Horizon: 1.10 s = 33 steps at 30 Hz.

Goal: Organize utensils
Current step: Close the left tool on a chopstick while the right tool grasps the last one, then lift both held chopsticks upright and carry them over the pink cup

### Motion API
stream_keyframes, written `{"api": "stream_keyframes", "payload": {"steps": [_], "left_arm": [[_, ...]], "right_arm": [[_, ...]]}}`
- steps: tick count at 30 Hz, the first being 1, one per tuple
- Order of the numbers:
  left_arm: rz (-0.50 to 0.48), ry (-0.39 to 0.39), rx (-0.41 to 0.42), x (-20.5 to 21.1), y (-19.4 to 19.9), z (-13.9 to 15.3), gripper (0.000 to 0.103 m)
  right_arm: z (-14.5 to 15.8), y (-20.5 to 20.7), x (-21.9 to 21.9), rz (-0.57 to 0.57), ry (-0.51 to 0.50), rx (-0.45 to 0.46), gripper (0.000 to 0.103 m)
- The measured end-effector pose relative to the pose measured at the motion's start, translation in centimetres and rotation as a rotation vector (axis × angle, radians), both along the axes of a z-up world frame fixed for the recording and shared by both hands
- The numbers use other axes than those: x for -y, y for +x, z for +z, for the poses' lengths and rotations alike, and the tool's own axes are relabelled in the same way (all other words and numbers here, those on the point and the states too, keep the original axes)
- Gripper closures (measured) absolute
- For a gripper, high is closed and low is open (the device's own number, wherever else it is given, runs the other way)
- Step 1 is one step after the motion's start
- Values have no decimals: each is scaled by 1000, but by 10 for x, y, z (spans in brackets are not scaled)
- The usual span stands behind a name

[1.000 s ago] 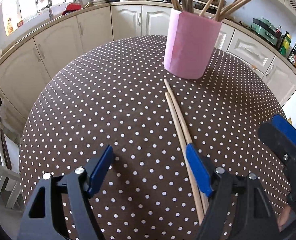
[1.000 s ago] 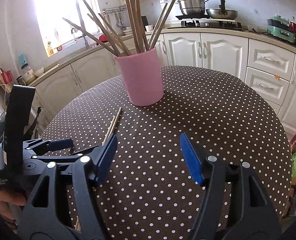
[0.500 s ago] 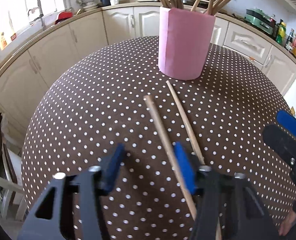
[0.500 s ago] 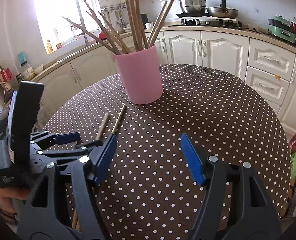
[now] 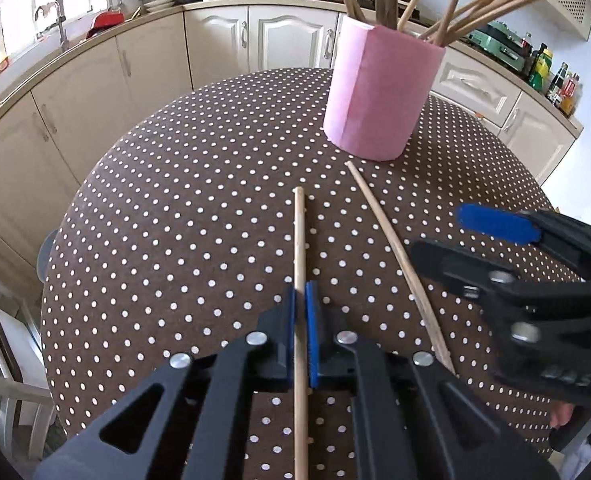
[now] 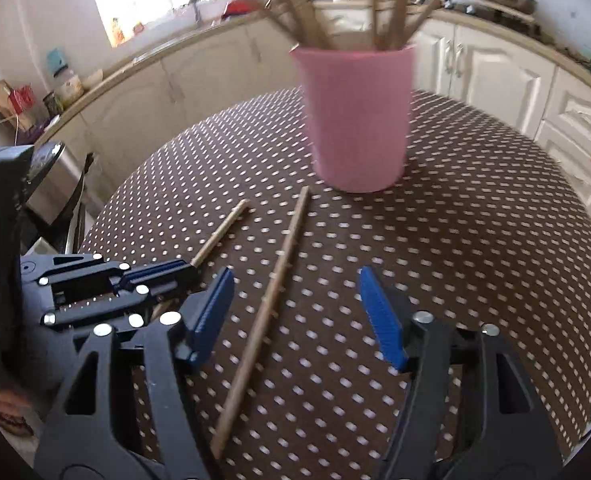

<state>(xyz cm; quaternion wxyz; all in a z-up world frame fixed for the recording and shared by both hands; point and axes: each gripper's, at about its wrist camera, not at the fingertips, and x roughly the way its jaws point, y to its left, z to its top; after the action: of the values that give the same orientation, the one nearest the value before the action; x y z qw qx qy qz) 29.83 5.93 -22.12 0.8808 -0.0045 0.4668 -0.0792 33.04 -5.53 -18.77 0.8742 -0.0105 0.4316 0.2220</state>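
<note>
My left gripper (image 5: 300,330) is shut on a wooden chopstick (image 5: 299,240) that points toward the pink cup (image 5: 379,92); it shows in the right wrist view (image 6: 223,228), held by the left gripper (image 6: 175,270). A second chopstick (image 5: 391,240) lies on the dotted table, also in the right wrist view (image 6: 271,292). My right gripper (image 6: 295,316) is open above that second chopstick, which lies between its fingers. The pink cup (image 6: 359,120) holds several chopsticks upright. The right gripper (image 5: 475,236) appears at the right of the left wrist view.
The round table (image 5: 175,220) has a brown, white-dotted cloth. Cream kitchen cabinets (image 5: 115,68) and a counter run behind it. A chair (image 5: 11,380) stands at the table's left edge.
My left gripper closed on one chopstick and swung it apart from the other. My right gripper moved left and forward over the second chopstick, staying open.
</note>
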Motion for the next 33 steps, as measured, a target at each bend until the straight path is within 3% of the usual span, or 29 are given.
{"api": "stream_keyframes", "payload": {"steps": [2, 5, 7, 10, 13, 18, 21, 23, 24, 26, 33], "left_arm": [[-1, -13, -11, -2, 2, -2, 97], [-8, -23, -31, -7, 10, -1, 97], [-7, -19, -40, -7, 15, -1, 97], [-3, 1, -56, -3, 25, 1, 97], [4, 11, -83, 2, 37, 4, 97], [10, -2, -117, 12, 65, 9, 94], [-3, -37, -143, 13, 76, 10, 84], [-13, -39, -145, 13, 83, 11, 84], [-13, -34, -143, 14, 85, 11, 84], [-6, 18, -126, 18, 88, 11, 97], [11, -48, -66, 23, 76, 24, 97]], "right_arm": [[-4, 12, -14, 18, -36, -37, 53], [-9, 24, -28, 31, -95, -77, 67], [-13, 33, -38, 42, -142, -106, 70], [-13, 39, -46, 52, -179, -107, 76], [-13, 46, -49, 50, -188, -117, 90], [-7, 53, -35, 52, -139, -149, 96], [-8, 49, -24, 48, -94, -165, 97], [-9, 47, -19, 45, -62, -174, 97], [-9, 44, -16, 45, -53, -176, 97], [-7, 39, -13, 46, -35, -170, 97], [12, 18, 11, 54, 27, -128, 97]]}}
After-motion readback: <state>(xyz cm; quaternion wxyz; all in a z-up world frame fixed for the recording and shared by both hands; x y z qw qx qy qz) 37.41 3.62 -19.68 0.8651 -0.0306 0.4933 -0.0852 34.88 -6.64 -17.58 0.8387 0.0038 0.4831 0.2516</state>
